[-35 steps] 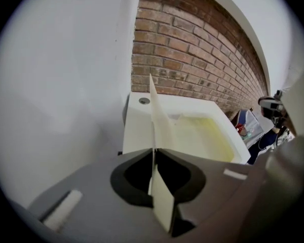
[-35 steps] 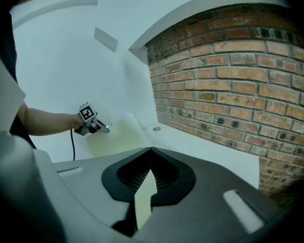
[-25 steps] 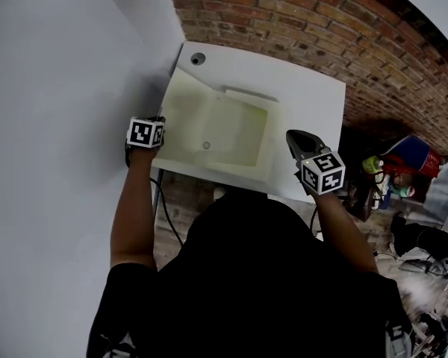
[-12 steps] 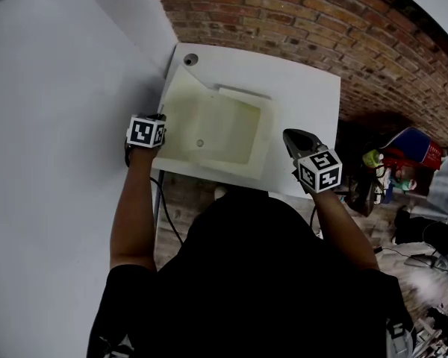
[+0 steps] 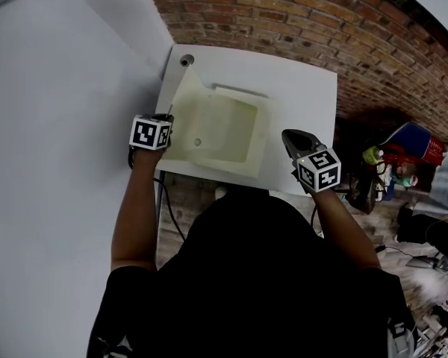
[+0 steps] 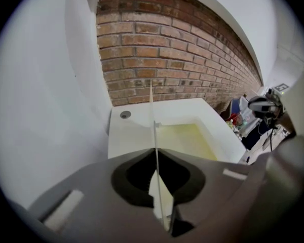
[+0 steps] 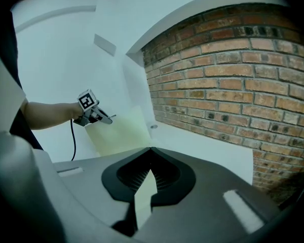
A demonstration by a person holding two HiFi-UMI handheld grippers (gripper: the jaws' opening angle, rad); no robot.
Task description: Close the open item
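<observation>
Right now the white table [image 5: 306,88] against the brick wall [image 5: 321,28] carries the pale box [image 5: 235,129], which sits open near the table's left edge. Its lid [image 5: 184,104] stands raised on the left, roughly upright, so by the look of it you've started the closing but most of it is left: the lid has yet to swing down and seat on the box. Your left gripper [image 5: 167,118] has its jaws pinched on the lid's thin edge, while your right gripper [image 5: 287,135] hangs just off the box's right side, jaws pressed together on nothing.
</observation>
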